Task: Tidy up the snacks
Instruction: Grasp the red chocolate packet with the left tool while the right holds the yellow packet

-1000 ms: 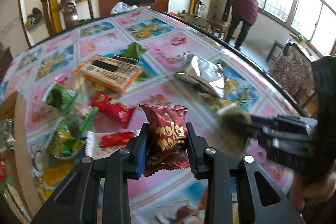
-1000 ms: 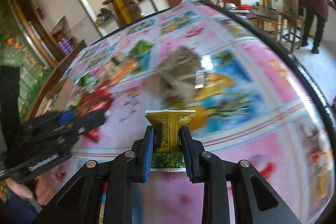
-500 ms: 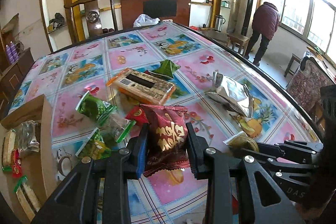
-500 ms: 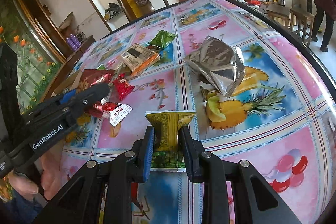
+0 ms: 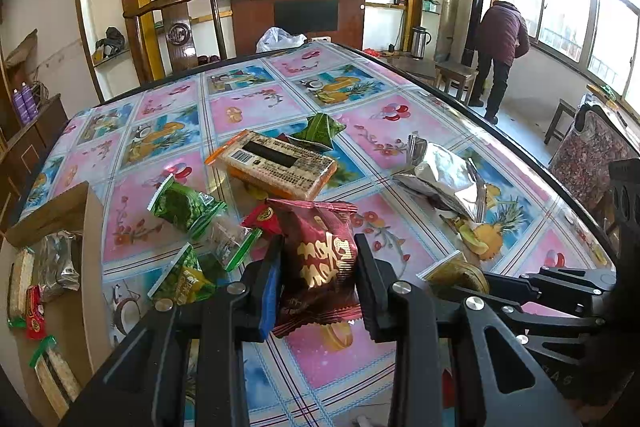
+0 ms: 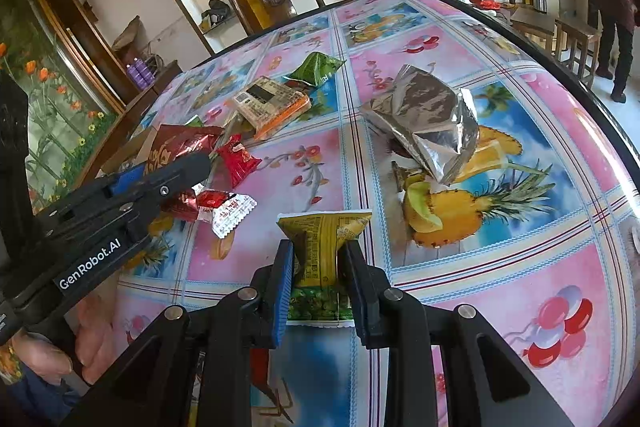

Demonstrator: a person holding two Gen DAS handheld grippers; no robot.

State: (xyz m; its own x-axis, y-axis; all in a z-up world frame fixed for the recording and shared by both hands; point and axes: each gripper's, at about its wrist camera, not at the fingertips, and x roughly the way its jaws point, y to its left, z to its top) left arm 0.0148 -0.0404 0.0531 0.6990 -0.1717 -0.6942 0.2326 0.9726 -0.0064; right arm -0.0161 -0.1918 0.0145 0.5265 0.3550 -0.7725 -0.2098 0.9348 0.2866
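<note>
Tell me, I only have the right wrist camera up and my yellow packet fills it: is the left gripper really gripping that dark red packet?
Observer: Yes. In the left wrist view, the left gripper is shut on the dark red packet, with one finger on each side.
Operator: Where is the box?
Observer: The cardboard box sits at the table's left edge, left of that gripper. It has several packets inside.
Operator: Is anything between the gripper and the box?
Observer: Yes, green packets lie on the tablecloth there.
</note>
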